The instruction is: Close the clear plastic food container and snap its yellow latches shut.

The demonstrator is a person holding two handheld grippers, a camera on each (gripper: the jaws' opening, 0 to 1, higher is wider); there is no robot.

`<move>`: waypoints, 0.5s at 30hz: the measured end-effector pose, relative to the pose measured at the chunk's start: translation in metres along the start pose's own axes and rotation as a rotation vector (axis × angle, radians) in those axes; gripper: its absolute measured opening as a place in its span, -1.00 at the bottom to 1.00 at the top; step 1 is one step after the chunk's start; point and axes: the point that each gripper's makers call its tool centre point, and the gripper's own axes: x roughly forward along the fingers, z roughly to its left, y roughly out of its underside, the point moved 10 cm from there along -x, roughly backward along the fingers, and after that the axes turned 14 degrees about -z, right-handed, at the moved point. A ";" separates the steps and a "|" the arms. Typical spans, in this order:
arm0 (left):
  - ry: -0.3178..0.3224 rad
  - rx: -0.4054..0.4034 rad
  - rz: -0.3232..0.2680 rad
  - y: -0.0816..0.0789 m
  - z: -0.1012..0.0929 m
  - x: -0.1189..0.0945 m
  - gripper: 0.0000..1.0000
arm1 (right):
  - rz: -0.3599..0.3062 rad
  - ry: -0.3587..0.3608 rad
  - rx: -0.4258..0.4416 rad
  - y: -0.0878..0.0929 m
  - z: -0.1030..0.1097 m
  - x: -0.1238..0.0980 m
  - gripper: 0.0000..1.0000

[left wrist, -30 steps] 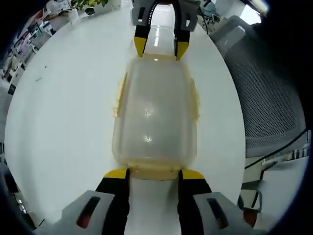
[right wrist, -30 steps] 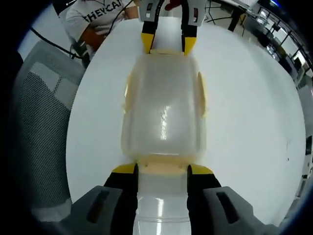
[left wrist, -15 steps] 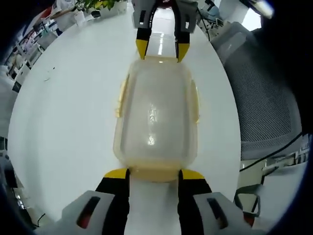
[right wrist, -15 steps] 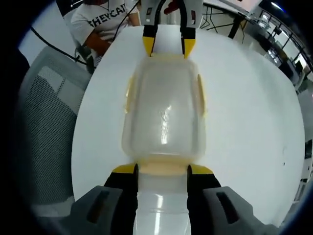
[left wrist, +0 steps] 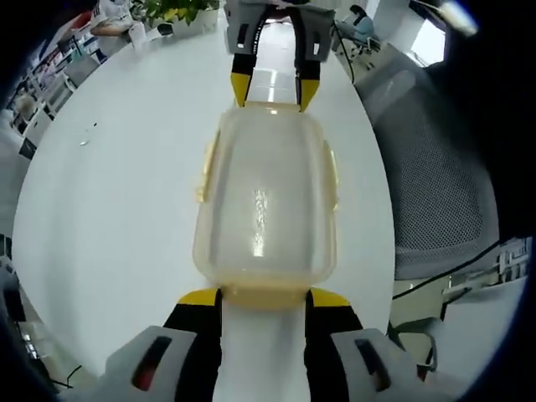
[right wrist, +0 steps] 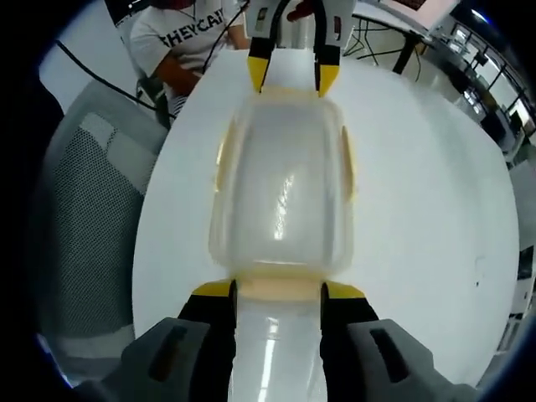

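The clear plastic food container [left wrist: 264, 201] [right wrist: 285, 193] has its lid on and hangs lengthwise between both grippers, above the white table. My left gripper [left wrist: 264, 297] is shut on the yellow end latch [left wrist: 264, 293] nearest it. At the far end my right gripper [left wrist: 266, 88] grips the opposite end. In the right gripper view, the right gripper [right wrist: 278, 291] holds its end latch [right wrist: 278, 287] and the left gripper [right wrist: 291, 75] is at the top. Yellow side latches [left wrist: 203, 167] [right wrist: 345, 159] stick out from the long sides.
The round white table [left wrist: 109, 193] [right wrist: 435, 209] lies under the container. A grey mesh chair [left wrist: 444, 167] [right wrist: 84, 209] stands beside the table's edge. A person in a white shirt [right wrist: 188, 38] sits at the far end, and plants [left wrist: 167, 8] stand beyond the table.
Both views have drawn back from the table, which looks smaller and lower. The container has kept its place between the two grippers and has risen with them.
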 end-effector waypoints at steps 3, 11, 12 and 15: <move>0.003 -0.004 -0.009 -0.002 0.002 -0.002 -0.35 | -0.006 -0.001 0.011 0.001 -0.002 -0.004 -0.28; 0.002 -0.001 -0.018 -0.007 0.005 -0.004 -0.34 | -0.008 0.003 0.015 0.001 -0.004 -0.010 -0.28; 0.001 -0.001 -0.019 -0.008 0.004 -0.004 -0.34 | -0.006 0.002 0.015 0.001 -0.004 -0.011 -0.28; -0.004 -0.002 -0.025 -0.011 0.004 -0.004 -0.34 | 0.001 0.004 0.011 0.001 -0.004 -0.013 -0.28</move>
